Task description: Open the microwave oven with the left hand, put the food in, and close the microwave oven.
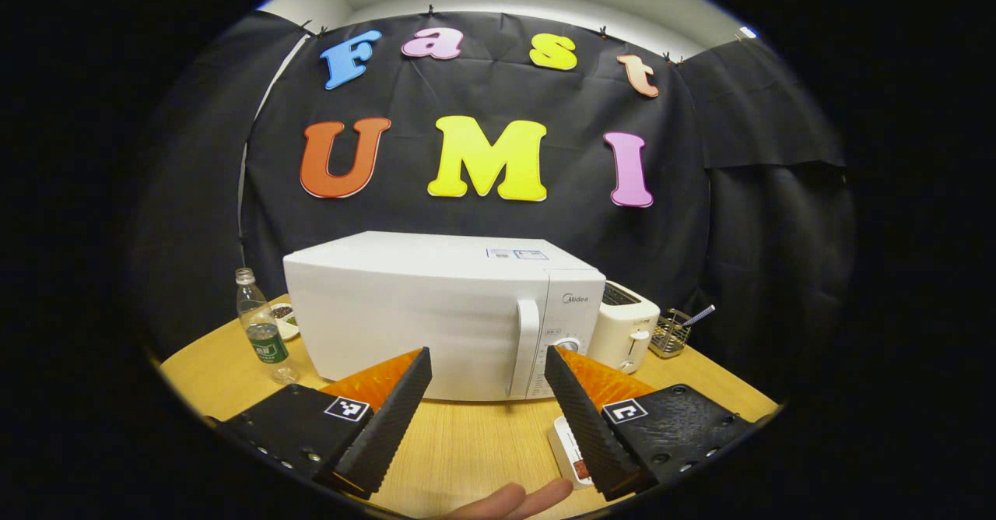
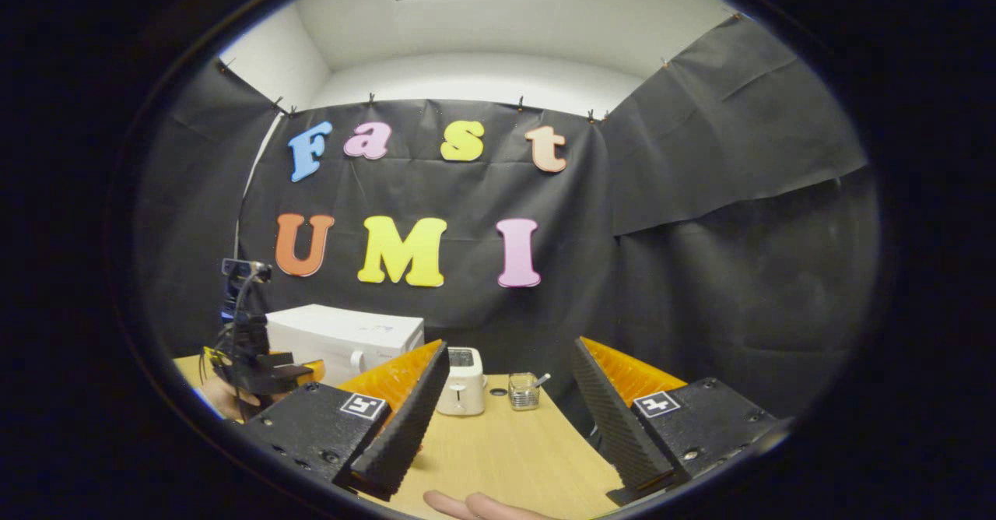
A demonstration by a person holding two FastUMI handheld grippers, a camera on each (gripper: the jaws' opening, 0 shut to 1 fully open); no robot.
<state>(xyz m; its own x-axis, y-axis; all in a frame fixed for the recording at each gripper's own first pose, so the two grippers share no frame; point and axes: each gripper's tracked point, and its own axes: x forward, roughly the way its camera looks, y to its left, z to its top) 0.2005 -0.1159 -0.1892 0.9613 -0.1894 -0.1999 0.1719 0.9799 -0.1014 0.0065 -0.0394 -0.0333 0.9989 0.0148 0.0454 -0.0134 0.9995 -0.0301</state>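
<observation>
Reaching for the microwave point(image 1: 443, 314) was the step in hand, I judged. It stood shut on the wooden desk point(image 1: 475, 450). The left gripper point(image 1: 488, 364) hung before its door with jaws wide open and empty; they should close squarely on the smooth, upright white handle point(image 1: 525, 345). The right gripper point(image 2: 510, 376) was open and empty too, facing the glossy toaster point(image 2: 461, 381) right of the microwave.

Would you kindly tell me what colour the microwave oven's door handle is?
White, like the microwave oven itself; the handle shows best in the left gripper view.
</observation>
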